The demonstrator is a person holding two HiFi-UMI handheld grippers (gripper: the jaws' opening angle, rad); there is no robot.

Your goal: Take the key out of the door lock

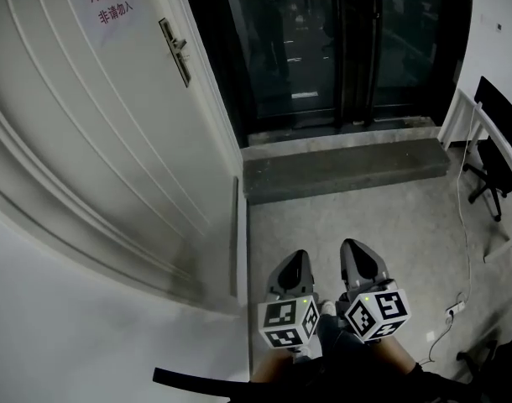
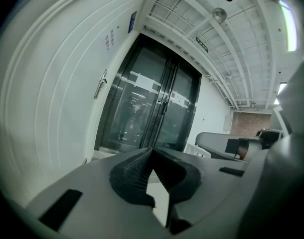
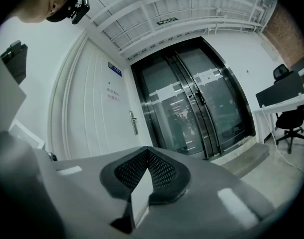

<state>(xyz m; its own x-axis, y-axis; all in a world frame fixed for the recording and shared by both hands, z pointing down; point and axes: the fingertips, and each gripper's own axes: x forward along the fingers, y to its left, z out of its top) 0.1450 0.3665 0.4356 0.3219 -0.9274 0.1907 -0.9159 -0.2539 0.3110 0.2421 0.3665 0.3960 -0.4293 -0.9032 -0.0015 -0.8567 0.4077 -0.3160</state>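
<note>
A white door [image 1: 96, 141] fills the left of the head view, with its handle and lock plate [image 1: 175, 50] high up near its right edge. The plate also shows far off in the left gripper view [image 2: 100, 83] and the right gripper view [image 3: 133, 122]. The key is too small to make out. My left gripper [image 1: 294, 259] and right gripper [image 1: 355, 246] hang side by side low over the floor, well short of the door. Both point towards the dark glass doors. In its own view the left gripper [image 2: 151, 151] has its pads meeting with nothing between them, and so does the right gripper [image 3: 148, 151].
Dark glass double doors [image 1: 340, 40] stand ahead behind a grey stone step [image 1: 348, 170]. A white desk [image 1: 483, 124] and a black office chair [image 1: 495, 183] stand at the right. A cable and power strip [image 1: 453, 309] lie on the floor. A notice in red print [image 1: 111, 2] hangs on the door.
</note>
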